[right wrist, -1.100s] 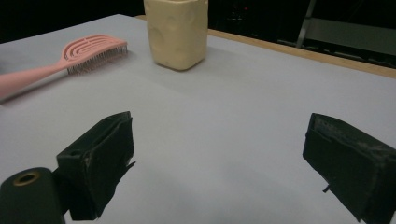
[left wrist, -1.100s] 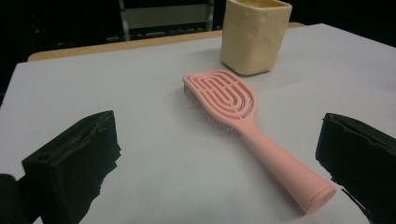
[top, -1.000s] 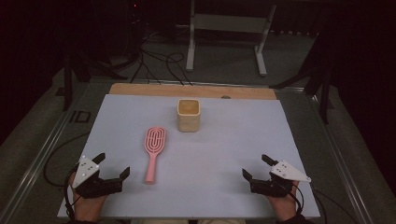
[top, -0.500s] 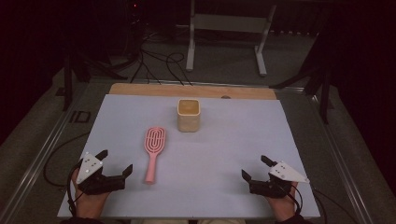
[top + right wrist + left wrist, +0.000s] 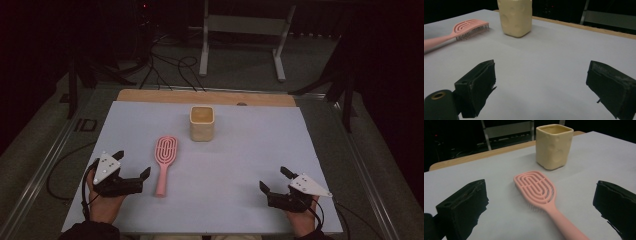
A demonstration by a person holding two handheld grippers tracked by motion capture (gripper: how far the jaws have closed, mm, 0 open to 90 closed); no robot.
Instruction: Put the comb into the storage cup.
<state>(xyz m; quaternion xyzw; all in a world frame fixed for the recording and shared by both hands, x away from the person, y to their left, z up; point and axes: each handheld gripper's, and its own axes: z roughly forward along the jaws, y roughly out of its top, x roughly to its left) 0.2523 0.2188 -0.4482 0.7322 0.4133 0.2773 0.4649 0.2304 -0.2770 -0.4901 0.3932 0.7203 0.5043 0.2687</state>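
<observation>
High view recorded: pink hairbrush [image 5: 165, 162] flat on the grey mat [image 5: 240, 150], near the cream cup [image 5: 202, 123]; left gripper [image 5: 132, 167] just beside its handle, jaws spread; right gripper [image 5: 273, 181] spread, well apart.

Lab or recording studio, not home. Dark room, black surroundings on all sides, light falling on worktop [image 5: 250, 165] alone. Worktop covered by pale grey sheet, wooden edge [image 5: 150, 96] exposed at far side, metal rails [image 5: 47, 160] along left and right. Loose black cables [image 5: 167, 67] on grey floor beyond far edge. White metal stand [image 5: 240, 30] with splayed feet farther back. Black tripod legs [image 5: 345, 85] at far right.
</observation>
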